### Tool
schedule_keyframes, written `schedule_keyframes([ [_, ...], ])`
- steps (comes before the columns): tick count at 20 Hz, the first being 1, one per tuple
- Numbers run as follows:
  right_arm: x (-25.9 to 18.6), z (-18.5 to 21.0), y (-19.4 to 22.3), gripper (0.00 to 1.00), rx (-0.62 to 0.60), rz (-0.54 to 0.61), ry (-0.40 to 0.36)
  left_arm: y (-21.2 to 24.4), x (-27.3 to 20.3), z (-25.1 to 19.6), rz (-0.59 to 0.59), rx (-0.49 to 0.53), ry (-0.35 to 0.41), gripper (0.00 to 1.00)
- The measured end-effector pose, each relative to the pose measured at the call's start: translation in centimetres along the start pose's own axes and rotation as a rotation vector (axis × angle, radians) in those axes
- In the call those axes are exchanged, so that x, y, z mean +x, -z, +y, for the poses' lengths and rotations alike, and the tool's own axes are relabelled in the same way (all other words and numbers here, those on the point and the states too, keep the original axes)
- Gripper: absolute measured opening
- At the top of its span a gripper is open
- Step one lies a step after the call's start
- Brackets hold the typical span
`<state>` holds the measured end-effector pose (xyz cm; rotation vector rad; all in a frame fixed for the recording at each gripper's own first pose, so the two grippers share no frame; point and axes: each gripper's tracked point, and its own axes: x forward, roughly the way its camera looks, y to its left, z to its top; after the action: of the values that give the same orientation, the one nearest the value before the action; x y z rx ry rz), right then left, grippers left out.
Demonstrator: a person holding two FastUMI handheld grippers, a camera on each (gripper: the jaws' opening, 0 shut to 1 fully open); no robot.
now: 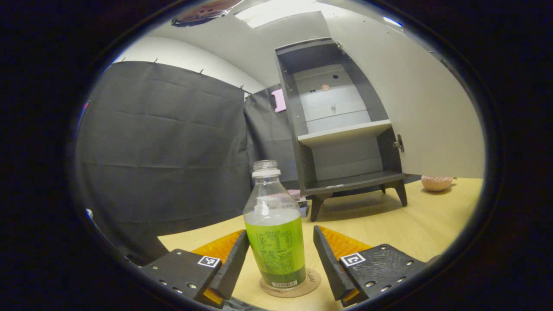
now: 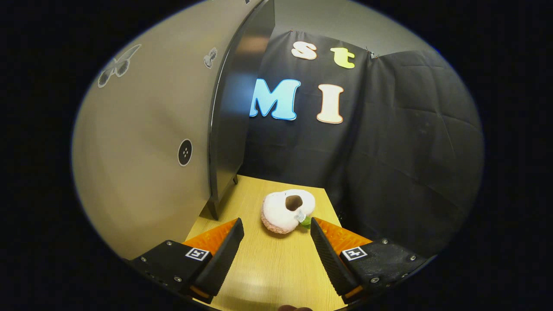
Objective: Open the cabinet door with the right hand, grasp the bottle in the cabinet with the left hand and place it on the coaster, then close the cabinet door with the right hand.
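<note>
A clear bottle (image 1: pixel 275 233) with a green label stands upright on a round coaster (image 1: pixel 312 281) on the wooden table. My left gripper (image 1: pixel 281 259) is open around it, one finger on each side, neither touching. Behind the bottle stands the dark cabinet (image 1: pixel 341 125), its shelves bare and its pale door (image 1: pixel 414 108) swung wide to the right. In the right gripper view the outer face of the door (image 2: pixel 142 142) with its round knob (image 2: pixel 185 152) rises at left. My right gripper (image 2: pixel 276 242) is open, holding nothing, beside the door.
A pink and white plush toy (image 2: pixel 287 211) lies on the table (image 2: pixel 268 268) ahead of the right gripper and shows as a pink shape (image 1: pixel 436 182) past the door. Small items (image 1: pixel 300 199) sit by the cabinet's left leg. Black cloth walls close in the table.
</note>
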<state>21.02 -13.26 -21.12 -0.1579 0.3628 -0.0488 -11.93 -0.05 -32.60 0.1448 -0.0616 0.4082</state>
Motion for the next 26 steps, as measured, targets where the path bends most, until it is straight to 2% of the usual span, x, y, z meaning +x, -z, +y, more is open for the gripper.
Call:
schedule_keyframes([
  [7, 0.0, -0.6, 0.4, 0.96, 0.051, 0.020, 0.000, -2.8, -0.4, 2.6, 0.008, -0.020, -0.030, 0.85],
  [9, -0.1, -1.0, 0.2, 0.96, 0.066, 0.019, -0.003, -4.3, -0.7, 3.7, 0.005, -0.055, -0.044, 0.85],
  [11, -0.4, -1.3, -0.5, 0.96, 0.081, -0.001, -0.008, -6.6, -0.6, 4.5, -0.004, -0.031, -0.041, 0.85],
  [14, -0.6, -1.4, -1.5, 0.96, 0.080, -0.038, -0.018, -10.9, -0.2, 4.0, -0.030, -0.053, 0.012, 0.84],
  [17, -0.9, -1.2, -2.1, 0.95, 0.117, -0.067, -0.034, -14.6, -0.1, 3.9, -0.076, -0.060, 0.027, 0.84],
  [18, -1.0, -1.3, -2.1, 0.96, 0.127, -0.065, -0.037, -15.4, 0.0, 3.6, -0.078, -0.057, 0.035, 0.91],
  [20, -1.2, -1.4, -2.1, 0.96, 0.151, -0.055, -0.049, -17.0, 0.1, 3.4, -0.086, -0.045, 0.036, 0.92],
  [26, -2.3, -4.6, -5.4, 0.95, 0.258, -0.116, -0.052, -24.2, 0.2, 1.5, -0.103, -0.027, 0.069, 0.91],
])
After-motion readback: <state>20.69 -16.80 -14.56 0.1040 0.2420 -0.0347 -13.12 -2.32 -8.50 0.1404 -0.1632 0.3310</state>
